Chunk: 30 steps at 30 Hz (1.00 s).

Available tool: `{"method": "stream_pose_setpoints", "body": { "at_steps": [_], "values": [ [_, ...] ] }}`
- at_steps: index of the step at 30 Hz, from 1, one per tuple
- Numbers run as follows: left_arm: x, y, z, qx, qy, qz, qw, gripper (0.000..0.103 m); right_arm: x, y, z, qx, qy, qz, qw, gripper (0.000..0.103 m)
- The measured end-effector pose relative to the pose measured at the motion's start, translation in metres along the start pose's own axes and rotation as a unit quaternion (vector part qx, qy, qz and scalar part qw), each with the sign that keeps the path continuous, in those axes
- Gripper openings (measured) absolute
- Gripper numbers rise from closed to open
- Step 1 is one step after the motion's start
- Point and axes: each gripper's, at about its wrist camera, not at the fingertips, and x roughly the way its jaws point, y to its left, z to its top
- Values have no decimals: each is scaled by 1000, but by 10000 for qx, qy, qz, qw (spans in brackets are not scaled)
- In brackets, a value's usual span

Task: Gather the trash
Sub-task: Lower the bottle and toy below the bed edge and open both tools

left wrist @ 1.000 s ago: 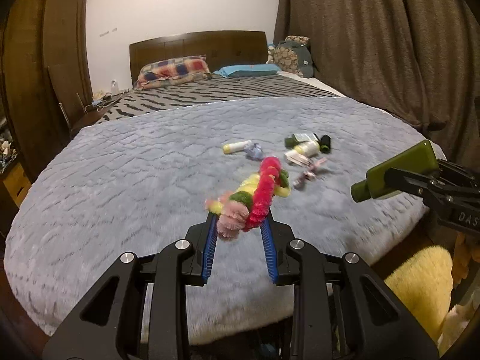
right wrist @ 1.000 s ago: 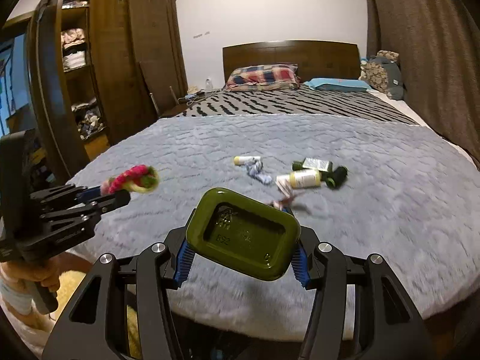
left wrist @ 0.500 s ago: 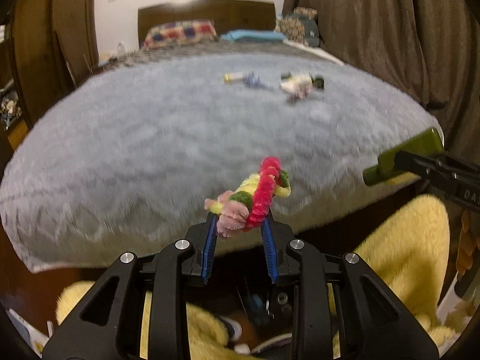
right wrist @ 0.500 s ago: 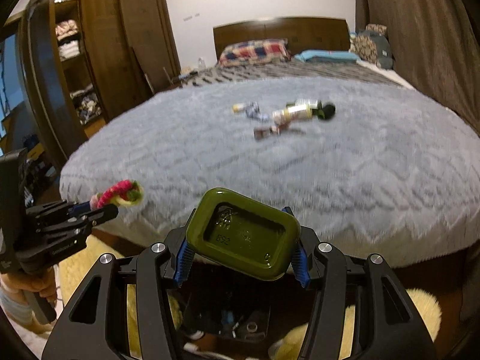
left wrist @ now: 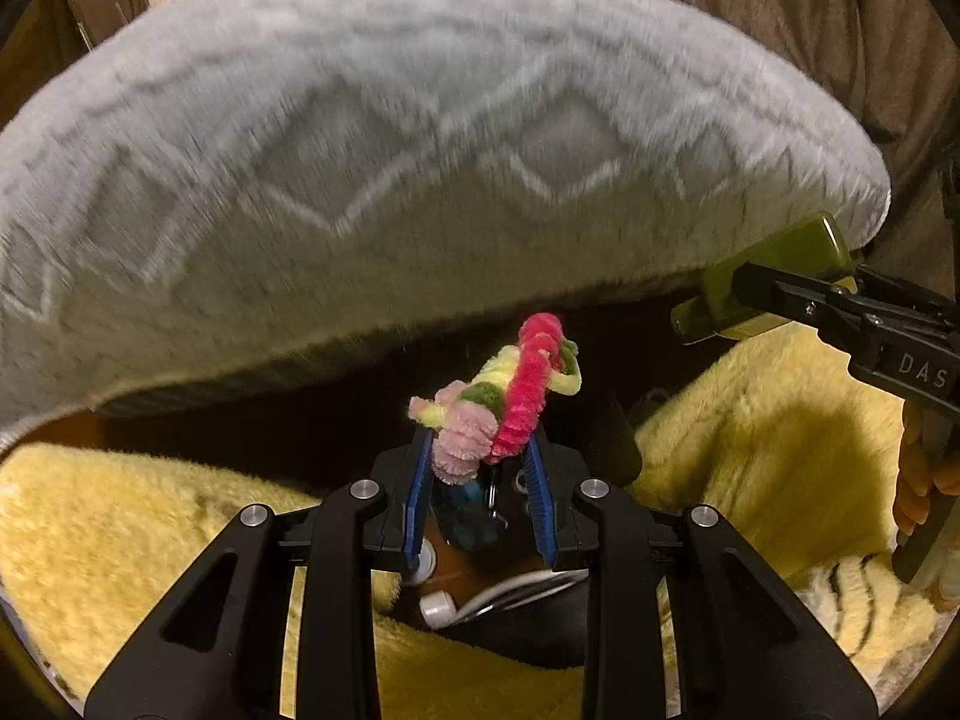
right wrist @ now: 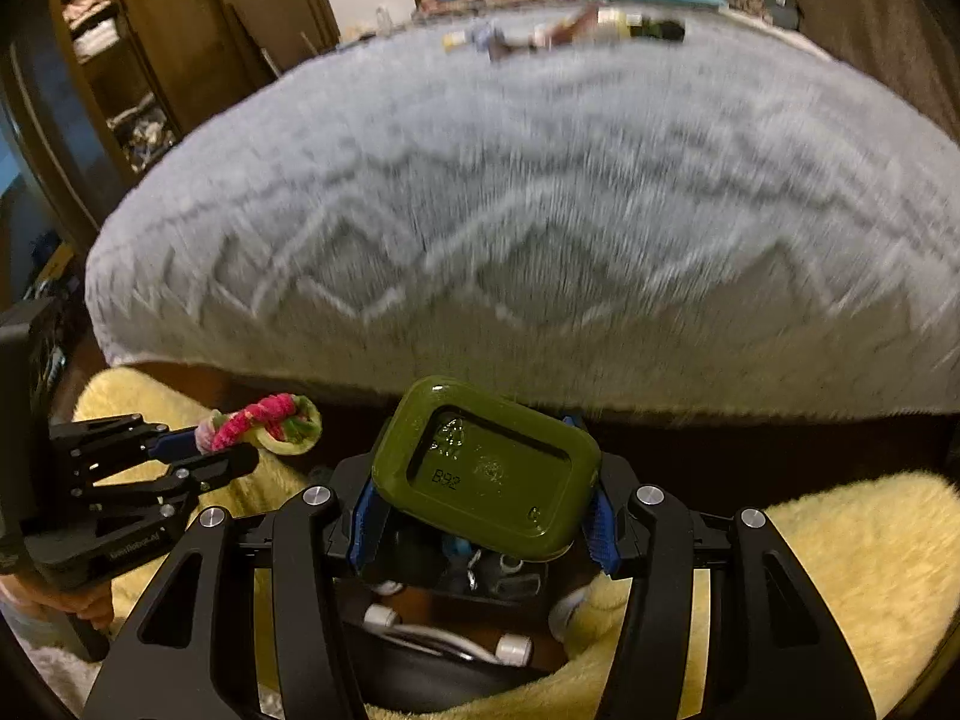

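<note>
My left gripper [left wrist: 480, 474] is shut on a bundle of fuzzy pipe cleaners [left wrist: 510, 390], pink, red, green and yellow; it also shows in the right wrist view [right wrist: 264, 423]. My right gripper [right wrist: 483, 516] is shut on an olive green plastic bottle [right wrist: 486, 468], bottom facing the camera; it shows at the right of the left wrist view [left wrist: 774, 276]. Both are held below the edge of the bed, over a dark container [right wrist: 432, 648] on the floor with a few small items inside. Several more trash items [right wrist: 564, 30] lie far off on the grey blanket [right wrist: 540, 180].
Yellow fluffy fabric [left wrist: 780, 450] surrounds the dark container on both sides. The bed's front edge [left wrist: 360, 324] hangs just ahead. A brown wardrobe [right wrist: 150, 48] stands at the left and brown curtains [left wrist: 840, 30] at the right.
Both grippers have dropped from above the bed to below its front edge, tilting down toward the floor. The trash on the blanket has slid to the top of both views. Each grip is unchanged.
</note>
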Motion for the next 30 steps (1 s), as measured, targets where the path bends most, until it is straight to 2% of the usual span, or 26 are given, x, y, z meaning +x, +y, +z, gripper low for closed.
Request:
{"method": "stream_pose_setpoints", "body": {
  "at_steps": [10, 20, 22, 23, 25, 29, 30],
  "values": [
    [42, 6, -4, -106, 507, 66, 9986, 26, 31, -13, -11, 310, 432, 43, 9986, 55],
    [57, 2, -8, -168, 768, -175, 9968, 30, 47, 0, -7, 319, 635, 254, 9971, 56],
    [56, 1, -9, -159, 758, -182, 9968, 38, 49, -3, -9, 333, 614, 260, 9972, 61],
    [55, 1, -9, -158, 737, -170, 9970, 41, 47, -4, -8, 340, 581, 259, 9974, 68],
    [52, 1, -6, -156, 699, -125, 9974, 57, 43, -5, -5, 351, 522, 244, 9977, 74],
    [41, -1, -3, -96, 573, 6, 9983, 66, 32, -9, -1, 421, 400, 168, 9982, 80],
    [40, -1, -2, -78, 541, 45, 9985, 72, 29, -11, -1, 443, 357, 144, 9983, 82]
  ]
}}
